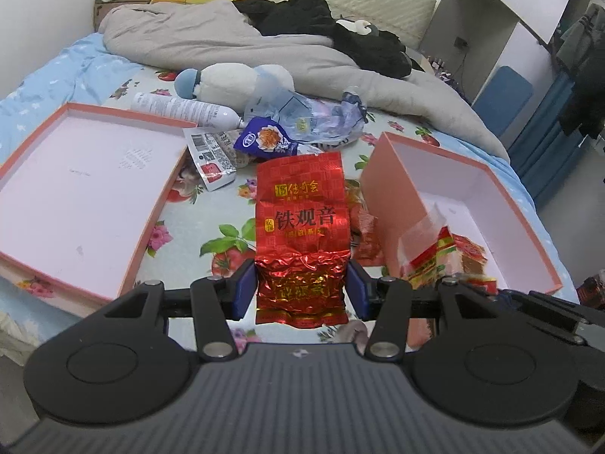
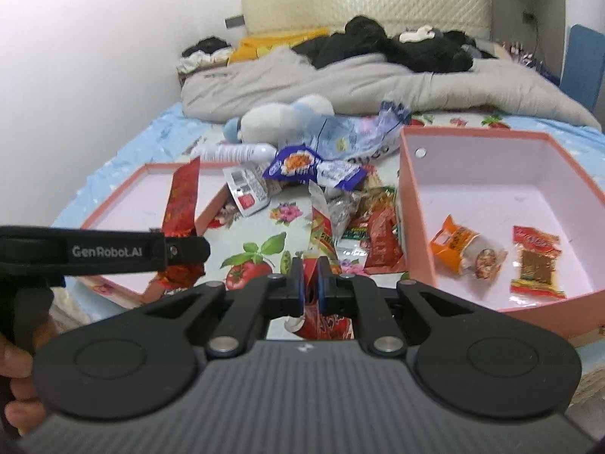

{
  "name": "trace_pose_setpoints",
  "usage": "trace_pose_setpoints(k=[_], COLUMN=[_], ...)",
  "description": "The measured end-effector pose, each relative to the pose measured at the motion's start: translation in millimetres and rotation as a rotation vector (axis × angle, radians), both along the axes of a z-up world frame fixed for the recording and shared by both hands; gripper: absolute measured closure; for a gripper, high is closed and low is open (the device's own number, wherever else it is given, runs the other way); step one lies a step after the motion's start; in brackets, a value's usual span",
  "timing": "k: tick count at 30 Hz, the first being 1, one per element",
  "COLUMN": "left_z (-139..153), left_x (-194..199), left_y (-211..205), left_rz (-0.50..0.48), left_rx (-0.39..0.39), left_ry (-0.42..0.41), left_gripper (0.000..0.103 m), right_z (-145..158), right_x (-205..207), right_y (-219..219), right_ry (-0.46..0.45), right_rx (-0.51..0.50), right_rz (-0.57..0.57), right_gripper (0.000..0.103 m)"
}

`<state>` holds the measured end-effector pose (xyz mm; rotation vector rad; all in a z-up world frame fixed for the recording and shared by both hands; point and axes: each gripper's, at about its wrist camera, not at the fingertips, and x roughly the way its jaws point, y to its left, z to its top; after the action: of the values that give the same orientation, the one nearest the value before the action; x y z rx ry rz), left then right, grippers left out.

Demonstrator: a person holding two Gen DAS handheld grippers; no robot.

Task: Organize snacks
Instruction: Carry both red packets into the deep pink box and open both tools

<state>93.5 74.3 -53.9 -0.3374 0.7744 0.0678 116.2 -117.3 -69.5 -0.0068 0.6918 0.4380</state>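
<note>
Left gripper [image 1: 300,290]: jaws about half open, pads pressed on the lower sides of the red foil tea pouch [image 1: 300,234], which is lifted off the bed.
Right gripper [image 2: 310,278]: nearly closed, pinching the edge of a thin red snack packet [image 2: 321,234], also off the sheet.
Deep pink box [image 2: 410,204]: on the right; two small packets already lie inside, an orange one [image 2: 459,244] and a red one [image 2: 537,261].
Shallow pink lid [image 1: 159,208]: on the left, nothing in it.
Loose snacks: a blue packet [image 1: 266,138] and others on the floral sheet [image 1: 200,234], between the two trays.
Handling, pouch: light, crinkly, slick foil; the lumpy filled bottom gives the firmest hold, the flat top flops.
Handling, packet: flimsy film that probably swings; what it contains is too blurred to read.
</note>
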Motion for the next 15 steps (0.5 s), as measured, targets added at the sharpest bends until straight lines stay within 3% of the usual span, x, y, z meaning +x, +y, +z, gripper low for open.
trace_pose_setpoints(k=[7,15], left_z=[12.2,16.1], left_x=[-19.1,-27.6], left_y=[-23.8,-52.6], left_rz=[-0.038,-0.122], left_rx=[-0.042,-0.070], left_ry=[-0.026,-0.050], left_gripper=[0.047,0.047], right_z=[25.3,32.8], right_x=[-25.5,-40.1], right_y=[-29.3,-55.7], right_ry=[-0.065,-0.074], right_rx=[0.007,-0.001], right_rz=[-0.037,-0.102], right_gripper=[0.093,0.093])
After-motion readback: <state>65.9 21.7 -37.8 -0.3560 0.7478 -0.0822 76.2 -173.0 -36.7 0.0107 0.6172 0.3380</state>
